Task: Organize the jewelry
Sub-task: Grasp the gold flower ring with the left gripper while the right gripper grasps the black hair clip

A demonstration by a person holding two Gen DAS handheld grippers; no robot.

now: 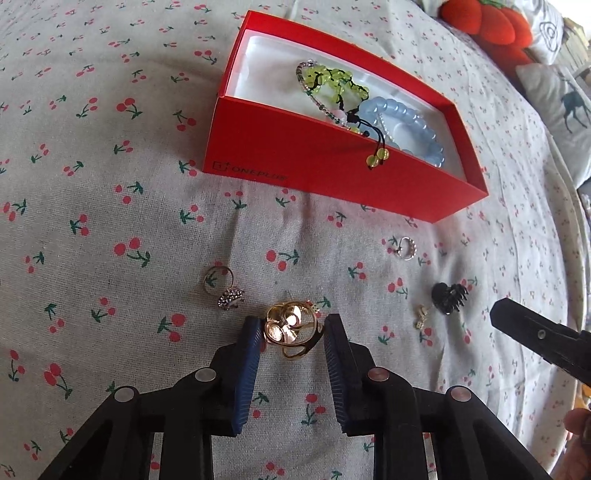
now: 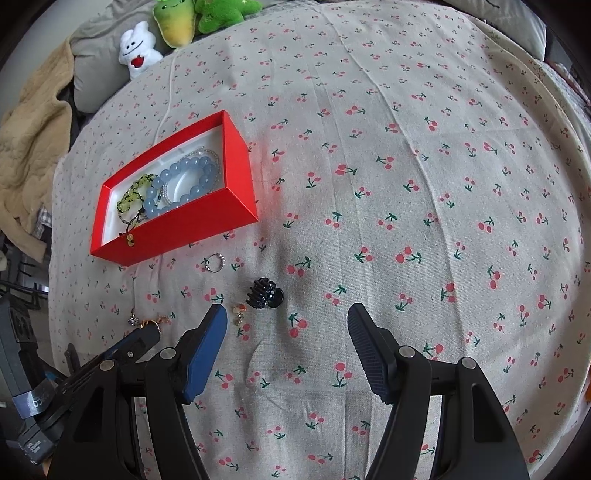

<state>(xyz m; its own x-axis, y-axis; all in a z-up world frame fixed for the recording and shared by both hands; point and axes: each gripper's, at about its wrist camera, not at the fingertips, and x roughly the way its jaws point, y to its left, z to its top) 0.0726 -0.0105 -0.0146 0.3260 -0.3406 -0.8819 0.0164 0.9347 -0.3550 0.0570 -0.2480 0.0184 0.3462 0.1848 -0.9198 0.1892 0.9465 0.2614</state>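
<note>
A red box (image 1: 325, 162) (image 2: 192, 225) lies on the cherry-print cloth and holds a green bead bracelet (image 1: 332, 83), a blue bead bracelet (image 1: 413, 125) (image 2: 181, 181) and thin chains. A gold flower ring (image 1: 293, 326) lies between the pads of my left gripper (image 1: 291, 332); the jaws stand apart around it, with a gap on the right side. A sparkly ring (image 1: 225, 290), a silver ring (image 1: 404, 247) (image 2: 215, 263), small earrings (image 1: 421, 315) (image 2: 238, 314) and a black hair claw (image 1: 448, 297) (image 2: 265, 293) lie loose. My right gripper (image 2: 288, 325) is open and empty just before the claw.
Plush toys (image 2: 177, 22) and a beige blanket (image 2: 29, 155) sit at the bed's far left edge. A red plush (image 1: 487, 26) and a pillow (image 1: 565, 107) lie at the right in the left wrist view.
</note>
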